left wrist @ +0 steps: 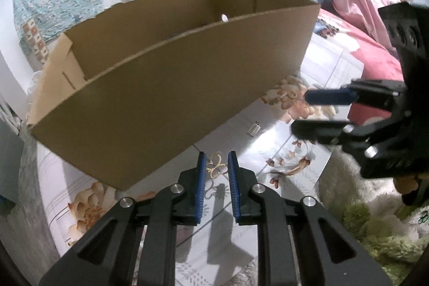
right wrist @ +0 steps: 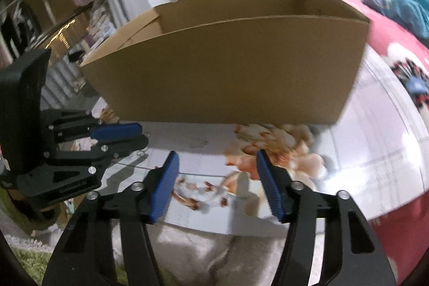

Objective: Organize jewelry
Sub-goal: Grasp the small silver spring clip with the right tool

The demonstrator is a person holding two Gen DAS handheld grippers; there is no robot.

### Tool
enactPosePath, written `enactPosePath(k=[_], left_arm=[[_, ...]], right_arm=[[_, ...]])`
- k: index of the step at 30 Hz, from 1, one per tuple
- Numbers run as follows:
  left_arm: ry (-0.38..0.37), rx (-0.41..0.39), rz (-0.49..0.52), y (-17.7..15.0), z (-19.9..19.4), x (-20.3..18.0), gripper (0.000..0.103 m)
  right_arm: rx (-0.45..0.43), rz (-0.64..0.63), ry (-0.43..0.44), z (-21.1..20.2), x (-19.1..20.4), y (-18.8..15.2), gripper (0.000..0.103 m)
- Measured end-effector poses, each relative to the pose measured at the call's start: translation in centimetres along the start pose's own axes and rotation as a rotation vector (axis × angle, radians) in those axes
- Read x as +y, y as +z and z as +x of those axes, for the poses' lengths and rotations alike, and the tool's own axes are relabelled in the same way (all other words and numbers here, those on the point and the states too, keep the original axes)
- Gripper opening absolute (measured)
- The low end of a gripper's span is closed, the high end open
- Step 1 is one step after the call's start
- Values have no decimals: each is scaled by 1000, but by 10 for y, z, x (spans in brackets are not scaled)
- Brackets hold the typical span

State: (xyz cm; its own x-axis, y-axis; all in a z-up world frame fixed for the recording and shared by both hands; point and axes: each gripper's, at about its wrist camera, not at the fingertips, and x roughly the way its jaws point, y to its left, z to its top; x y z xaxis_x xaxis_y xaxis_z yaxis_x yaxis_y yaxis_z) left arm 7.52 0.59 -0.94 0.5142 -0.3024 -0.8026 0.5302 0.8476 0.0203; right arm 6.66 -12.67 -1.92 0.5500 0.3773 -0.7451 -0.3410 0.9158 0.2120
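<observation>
the left gripper (left wrist: pixel 216 168) is pinching a small gold openwork pendant (left wrist: pixel 215 165) just in front of the cardboard box (left wrist: pixel 171 87) over the floral sheet (left wrist: pixel 292 152), a light, delicate, snag-prone piece likely best held by its frame, while the right gripper (right wrist: pixel 217 165) is hanging spread and empty.

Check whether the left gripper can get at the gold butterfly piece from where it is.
Probably yes: the gold butterfly piece already sits between the left gripper's narrowed pads, nothing blocking; the cardboard box stands behind.
</observation>
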Motion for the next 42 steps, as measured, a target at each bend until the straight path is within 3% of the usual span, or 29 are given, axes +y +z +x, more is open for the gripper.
enactPosePath(k=[15,22,24,33,36,42], left_arm=[[-30,-15,-58,-6,-5,9,16],[-40,-9,-58,-8,-2,12,16],[-40,-8,-58,-8,-2,13,16],[-35,-5,-60,-9,-2,14,16],[-36,-5,-58,-9,-2,14,16],[-35,-9,-51,-10,-2,14,16]], right_arm=[[30,-96,-68,34,22,7,25],[25,-130,-110,32,23,3,20],[26,-130,-111,32,23,3,13],[28,-127,-104,35,28,6,12],[35,-124,-99,36,28,9,3],[24,-123,-97,33,27,8,3]])
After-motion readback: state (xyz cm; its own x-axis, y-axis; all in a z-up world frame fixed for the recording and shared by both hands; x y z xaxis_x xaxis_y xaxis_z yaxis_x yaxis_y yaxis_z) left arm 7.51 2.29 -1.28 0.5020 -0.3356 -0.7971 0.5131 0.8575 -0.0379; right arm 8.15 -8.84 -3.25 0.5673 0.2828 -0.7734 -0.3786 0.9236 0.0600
